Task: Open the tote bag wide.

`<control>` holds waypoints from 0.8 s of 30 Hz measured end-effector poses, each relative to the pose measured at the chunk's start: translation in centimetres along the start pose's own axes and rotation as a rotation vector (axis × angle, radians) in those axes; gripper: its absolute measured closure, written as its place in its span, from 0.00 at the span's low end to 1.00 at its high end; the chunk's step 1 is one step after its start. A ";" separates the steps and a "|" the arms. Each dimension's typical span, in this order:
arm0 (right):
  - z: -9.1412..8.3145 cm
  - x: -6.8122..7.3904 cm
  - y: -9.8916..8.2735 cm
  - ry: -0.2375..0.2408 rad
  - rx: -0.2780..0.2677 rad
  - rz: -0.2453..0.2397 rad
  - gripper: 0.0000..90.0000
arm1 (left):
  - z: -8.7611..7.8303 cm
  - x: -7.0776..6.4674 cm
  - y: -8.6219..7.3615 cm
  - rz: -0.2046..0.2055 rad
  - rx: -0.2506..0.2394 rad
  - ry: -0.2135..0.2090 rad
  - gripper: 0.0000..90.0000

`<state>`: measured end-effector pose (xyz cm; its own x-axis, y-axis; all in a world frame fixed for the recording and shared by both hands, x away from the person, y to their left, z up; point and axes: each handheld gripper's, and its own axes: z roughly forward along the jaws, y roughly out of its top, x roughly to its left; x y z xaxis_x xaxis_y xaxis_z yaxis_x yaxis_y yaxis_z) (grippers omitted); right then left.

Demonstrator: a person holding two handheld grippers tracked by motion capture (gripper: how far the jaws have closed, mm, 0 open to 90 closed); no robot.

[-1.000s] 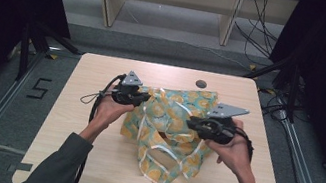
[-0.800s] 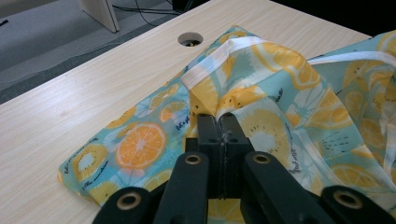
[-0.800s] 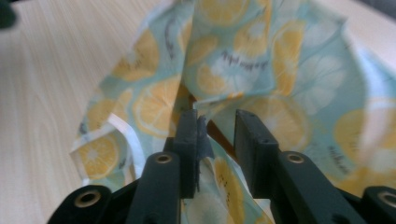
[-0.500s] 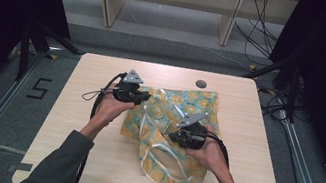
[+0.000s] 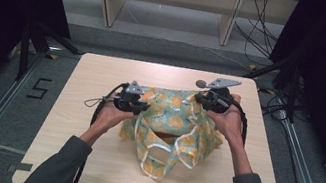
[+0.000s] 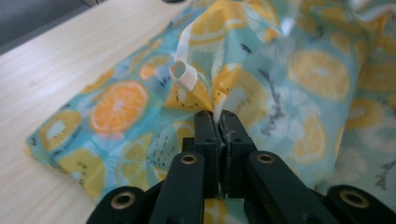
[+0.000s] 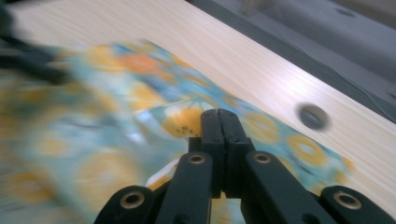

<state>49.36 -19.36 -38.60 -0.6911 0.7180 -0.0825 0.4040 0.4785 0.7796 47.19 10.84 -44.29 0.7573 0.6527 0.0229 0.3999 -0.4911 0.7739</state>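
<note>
Wooden table (image 5: 88,159): left gripper (image 5: 136,106), right gripper (image 5: 204,99) both pinch fruit-print bag (image 5: 175,124); left gripper view reveals white strap loop (image 6: 183,74).

A soft fabric tote bag (image 5: 173,124) is printed in teal-blue, patterned with orange and yellow citrus slices; white strap handles (image 6: 183,74) are seen on it. The flat wooden table (image 5: 88,159) is pale beige. A small round dark disc (image 5: 200,83) is noted.

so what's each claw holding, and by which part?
Both grip the teal, orange-slice-print fabric bag: left claw pinches a fold beside the white strap loop; right claw pinches the cloth's far edge.
</note>
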 end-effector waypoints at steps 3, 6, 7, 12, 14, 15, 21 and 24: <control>2.3 -2.1 -0.8 -0.084 0.089 0.046 1.00 | 0.7 -0.5 -0.9 0.021 0.034 -0.001 0.93; 4.4 -3.5 -2.2 -0.108 0.140 0.095 1.00 | 0.7 -0.5 -1.4 0.004 0.033 -0.011 0.88; 4.4 -3.5 -2.2 -0.108 0.140 0.095 1.00 | 0.7 -0.5 -1.4 0.004 0.033 -0.011 0.84; 5.7 -4.2 -3.6 -0.112 0.166 0.119 1.00 | -2.0 -1.7 -0.3 0.057 -0.025 -0.010 0.76; 5.6 -4.2 -3.5 -0.103 0.164 0.121 1.00 | -3.0 -2.6 0.5 0.086 -0.053 -0.012 0.73; 5.6 -4.1 -3.5 -0.105 0.158 0.122 1.00 | -3.3 -3.1 1.0 0.103 -0.062 -0.020 0.73; 5.3 -3.8 -3.2 -0.094 0.137 0.097 1.00 | -2.6 -5.9 2.9 0.192 -0.047 -0.057 0.71; 5.3 -3.2 -3.0 -0.094 0.123 0.119 1.00 | 0.1 -6.2 2.9 0.219 0.089 -0.075 0.70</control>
<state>53.56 -20.44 -43.98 -0.5772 0.8147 -0.0566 0.5540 0.4415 0.7058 43.71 5.39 -42.26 0.8659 0.4820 0.1337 0.2639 -0.6672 0.6965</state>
